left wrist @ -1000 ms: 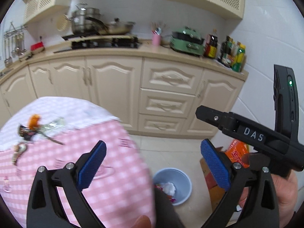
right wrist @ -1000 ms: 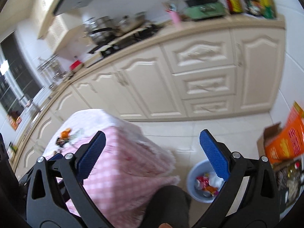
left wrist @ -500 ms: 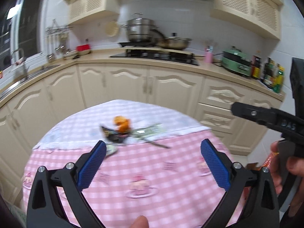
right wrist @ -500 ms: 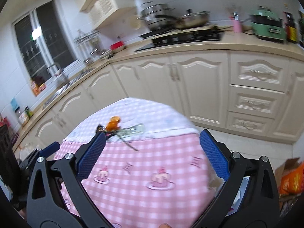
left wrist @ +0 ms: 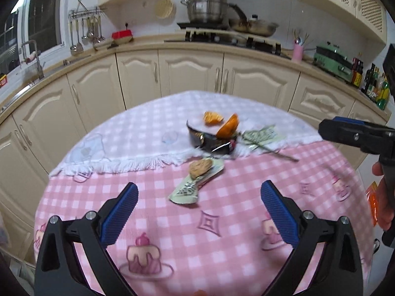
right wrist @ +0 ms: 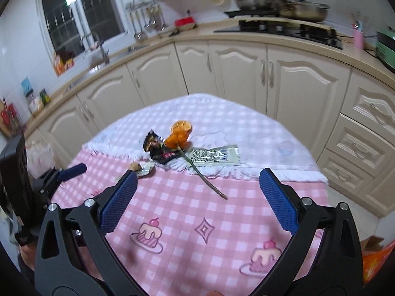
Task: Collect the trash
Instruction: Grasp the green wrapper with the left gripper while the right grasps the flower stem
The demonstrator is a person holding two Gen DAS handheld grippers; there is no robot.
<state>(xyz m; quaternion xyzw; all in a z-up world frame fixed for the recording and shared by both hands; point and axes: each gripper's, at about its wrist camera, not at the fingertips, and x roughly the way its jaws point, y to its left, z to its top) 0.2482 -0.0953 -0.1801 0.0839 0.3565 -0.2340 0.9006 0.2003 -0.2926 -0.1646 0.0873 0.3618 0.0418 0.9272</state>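
Observation:
A small pile of trash lies on the round table with the pink checked cloth [left wrist: 222,222]: orange peel [left wrist: 228,127] [right wrist: 179,134], a black wrapper [left wrist: 212,141] [right wrist: 160,150], a silver-green wrapper [left wrist: 261,134] [right wrist: 214,156], a thin stick [right wrist: 205,178], a walnut shell [left wrist: 200,166] [right wrist: 134,165] on a pale wrapper [left wrist: 190,190]. My left gripper [left wrist: 197,212] is open and empty, just short of the pale wrapper. My right gripper [right wrist: 196,197] is open and empty, near the stick's end.
A white fringed cloth [left wrist: 138,138] covers the table's far half. Cream kitchen cabinets [left wrist: 192,76] and a counter with stove and pots [left wrist: 209,12] curve behind. An orange box [right wrist: 377,259] is on the floor at the right.
Both grippers swung left from the floor bin and cabinets to face the table. The trash pile is now centred and closer in both views. Both stayed open.

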